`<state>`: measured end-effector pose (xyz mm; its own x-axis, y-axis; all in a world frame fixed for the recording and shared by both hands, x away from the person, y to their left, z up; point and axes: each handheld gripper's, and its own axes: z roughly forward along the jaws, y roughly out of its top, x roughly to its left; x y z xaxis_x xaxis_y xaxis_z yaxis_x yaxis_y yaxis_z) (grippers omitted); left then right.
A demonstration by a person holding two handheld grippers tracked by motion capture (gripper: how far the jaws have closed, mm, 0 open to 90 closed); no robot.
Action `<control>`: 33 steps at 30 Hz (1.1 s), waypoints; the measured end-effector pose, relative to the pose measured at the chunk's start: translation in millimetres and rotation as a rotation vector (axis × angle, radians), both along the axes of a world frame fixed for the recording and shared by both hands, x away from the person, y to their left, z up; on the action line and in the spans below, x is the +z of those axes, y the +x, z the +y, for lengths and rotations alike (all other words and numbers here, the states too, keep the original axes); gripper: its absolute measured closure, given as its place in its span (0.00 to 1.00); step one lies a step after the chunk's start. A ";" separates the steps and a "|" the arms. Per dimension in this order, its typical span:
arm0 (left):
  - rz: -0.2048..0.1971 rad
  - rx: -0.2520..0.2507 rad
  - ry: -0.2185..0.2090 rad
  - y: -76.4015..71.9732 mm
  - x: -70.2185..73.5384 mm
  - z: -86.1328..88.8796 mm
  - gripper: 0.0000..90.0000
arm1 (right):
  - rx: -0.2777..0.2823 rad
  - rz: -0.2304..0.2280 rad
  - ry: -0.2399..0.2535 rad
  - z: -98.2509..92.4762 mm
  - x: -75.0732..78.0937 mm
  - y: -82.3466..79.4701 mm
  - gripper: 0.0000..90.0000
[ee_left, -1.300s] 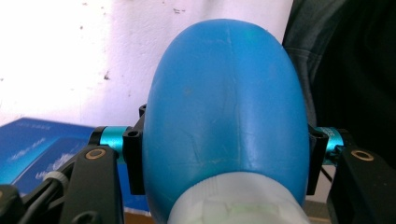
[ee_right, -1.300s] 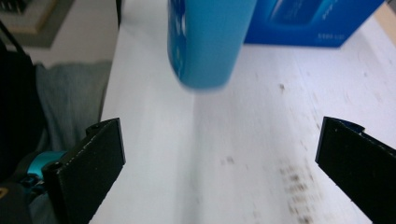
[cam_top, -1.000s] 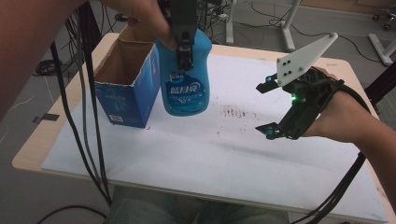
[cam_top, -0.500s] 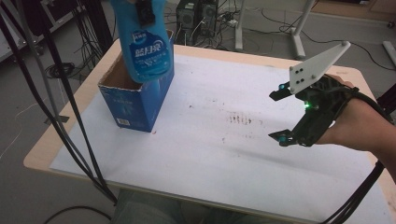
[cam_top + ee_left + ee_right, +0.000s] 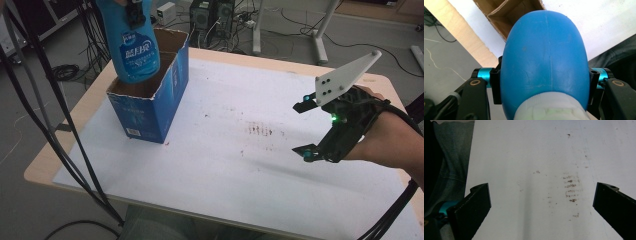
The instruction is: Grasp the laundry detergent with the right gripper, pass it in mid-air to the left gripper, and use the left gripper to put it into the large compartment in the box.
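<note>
Both tongs were in play, though only one carried anything. Left tongs [image 5: 544, 82] were clenched on a blue bottle [image 5: 134, 47], the black jaws pressed against its flanks just below the white neck, so the bottle hung bottom-down from the grip. In the high view it hung over the open top of a blue cardboard box [image 5: 150, 107] standing near the table's [image 5: 225, 165] far left corner, its base about level with the box's rim and partly hiding the brown inside wall. Seen along the left tongs, the rounded bottom of the bottle pointed toward the open flaps of the box below, a little off to one side of the opening.

Right tongs [image 5: 304, 127] hovered released over the bare white tabletop on the right, jaws wide apart with nothing between them, well apart from box and bottle.

Judging by this, the step in hand was placing the bottle into the box. The next move would call for centring the bottle over the opening, lowering it straight so its base cleared the rim and flaps, and letting go only once it rested on the floor of the box.
</note>
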<state>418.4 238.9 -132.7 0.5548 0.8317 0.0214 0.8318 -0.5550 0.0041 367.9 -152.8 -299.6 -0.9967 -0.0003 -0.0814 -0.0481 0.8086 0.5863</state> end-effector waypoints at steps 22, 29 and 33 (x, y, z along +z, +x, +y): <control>0.035 -0.378 0.024 14.8 -110.2 -1.6 0.43 | -0.023 0.018 -0.020 6.8 -12.7 1.4 0.01; 0.046 -0.448 0.031 16.2 -134.2 -2.3 0.42 | -0.027 0.025 -0.020 7.1 -16.4 2.5 0.01; 0.051 -0.447 0.028 16.8 -141.2 -2.4 0.42 | -0.026 0.021 -0.024 7.6 -17.9 1.6 0.01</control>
